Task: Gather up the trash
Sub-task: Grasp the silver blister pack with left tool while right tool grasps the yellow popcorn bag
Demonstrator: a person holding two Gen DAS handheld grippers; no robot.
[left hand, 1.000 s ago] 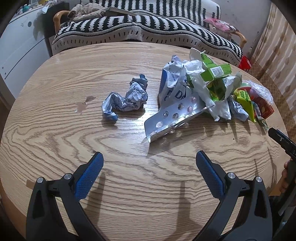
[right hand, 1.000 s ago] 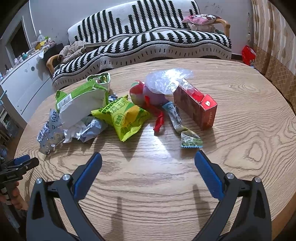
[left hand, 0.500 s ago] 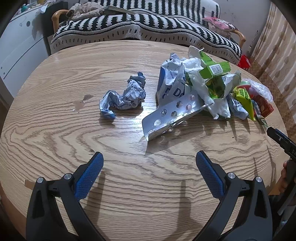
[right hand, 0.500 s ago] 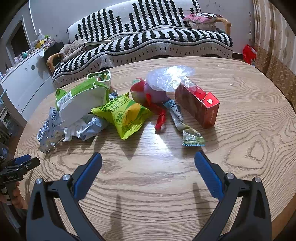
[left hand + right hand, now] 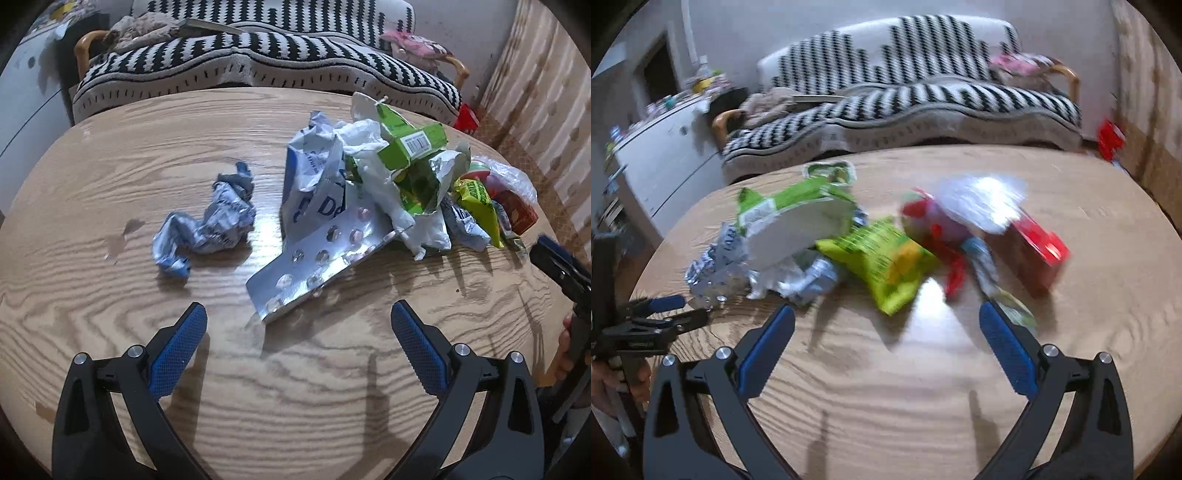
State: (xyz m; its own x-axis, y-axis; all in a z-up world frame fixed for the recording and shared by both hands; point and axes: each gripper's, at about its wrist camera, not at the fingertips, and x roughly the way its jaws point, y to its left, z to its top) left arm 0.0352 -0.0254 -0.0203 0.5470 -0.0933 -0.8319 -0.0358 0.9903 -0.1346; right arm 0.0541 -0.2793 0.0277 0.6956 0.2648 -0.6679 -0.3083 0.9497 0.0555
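Trash lies heaped on a round wooden table [image 5: 110, 177]. In the left wrist view a crumpled blue-white wrapper [image 5: 210, 225] sits apart at the left, and a silver blister pack [image 5: 321, 258] juts from the heap, just ahead of my open left gripper [image 5: 297, 325]. Green cartons [image 5: 410, 144] top the pile. In the blurred right wrist view my open right gripper [image 5: 886, 325] hangs just short of a yellow-green snack bag [image 5: 886, 258], with a red box [image 5: 1038, 247], a clear plastic bag [image 5: 982, 203] and a small sachet [image 5: 1015, 310] to the right.
A black-and-white striped sofa [image 5: 258, 70] stands behind the table, a white cabinet [image 5: 661, 158] to the left. The right gripper [image 5: 561, 266] and a hand [image 5: 565, 350] show at the left view's right edge. Bare tabletop lies under both grippers.
Both grippers have moved forward toward the heap, so the trash looks nearer. The right wrist view is now motion-blurred. Both grippers stay open and nothing has been taken.
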